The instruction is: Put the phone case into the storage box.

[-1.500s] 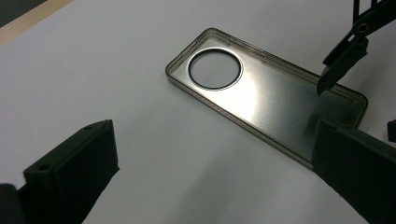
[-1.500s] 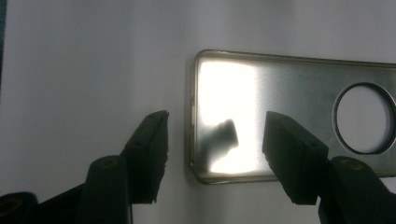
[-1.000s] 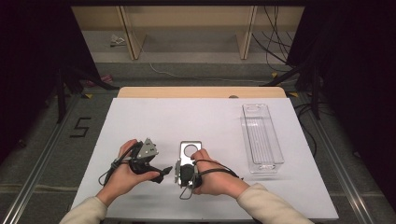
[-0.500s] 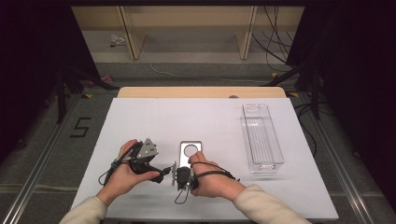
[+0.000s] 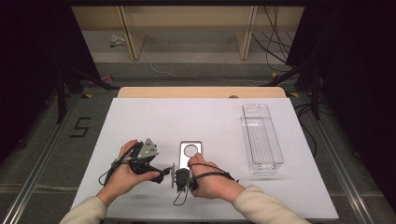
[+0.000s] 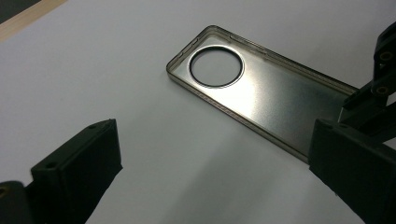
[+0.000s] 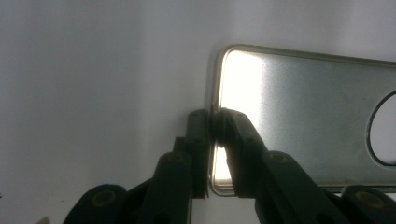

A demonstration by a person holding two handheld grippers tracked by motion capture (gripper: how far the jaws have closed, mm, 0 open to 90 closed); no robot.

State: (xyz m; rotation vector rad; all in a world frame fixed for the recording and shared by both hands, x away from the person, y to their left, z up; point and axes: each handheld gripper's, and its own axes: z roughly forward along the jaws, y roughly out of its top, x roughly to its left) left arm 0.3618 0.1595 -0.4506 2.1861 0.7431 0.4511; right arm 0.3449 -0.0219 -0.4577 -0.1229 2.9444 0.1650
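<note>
On the white table (image 5: 140,116), near edge — a clear phone case (image 5: 190,156) lies flat. Its end rim is pinched by the right gripper (image 7: 215,122), jaws just closed; the left gripper (image 6: 210,172) is held spread beside it. Step judged: grasp secured; next, a careful lift is called for.

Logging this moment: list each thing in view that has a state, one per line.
Phone case: flat on the table, inner side up, near end wall pinched.
Right gripper: fingers just closed onto the phone case's end wall.
Left gripper: open, nothing between its fingers, beside the case.
Clear tray: upright, empty, at the right.
</note>
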